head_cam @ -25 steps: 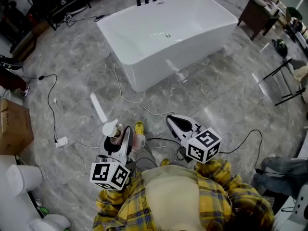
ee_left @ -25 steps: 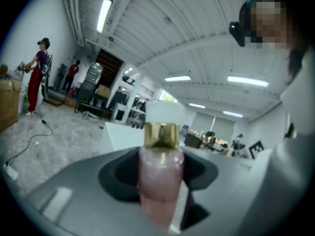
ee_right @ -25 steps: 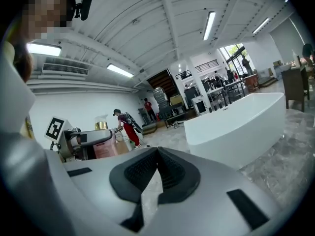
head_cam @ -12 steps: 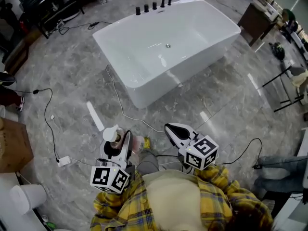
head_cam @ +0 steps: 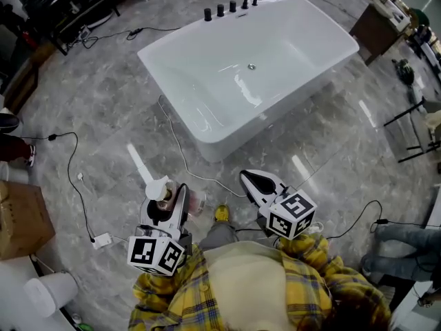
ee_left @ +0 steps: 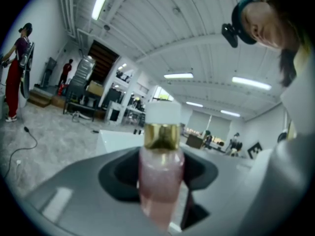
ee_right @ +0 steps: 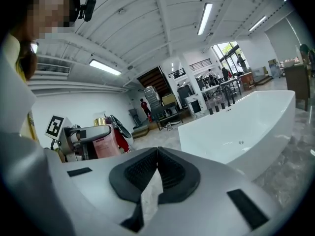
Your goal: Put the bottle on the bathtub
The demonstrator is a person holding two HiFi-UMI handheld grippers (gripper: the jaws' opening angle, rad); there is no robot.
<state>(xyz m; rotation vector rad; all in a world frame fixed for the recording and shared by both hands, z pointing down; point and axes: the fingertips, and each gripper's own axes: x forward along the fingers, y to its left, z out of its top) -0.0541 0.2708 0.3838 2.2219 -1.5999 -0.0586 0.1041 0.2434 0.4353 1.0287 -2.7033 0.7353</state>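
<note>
Where the left tongs (head_cam: 176, 197) pinch, the bottle (ee_left: 160, 173) (pink) stands upright.

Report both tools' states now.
Left tool: closed on the bottle.
Right tool: closed, empty.

Grey marble floor (head_cam: 103, 116), white bathtub (head_cam: 293, 105), trailing cables (head_cam: 73, 164), cardboard box (head_cam: 24, 219), possibly a charger (head_cam: 102, 240)
</note>
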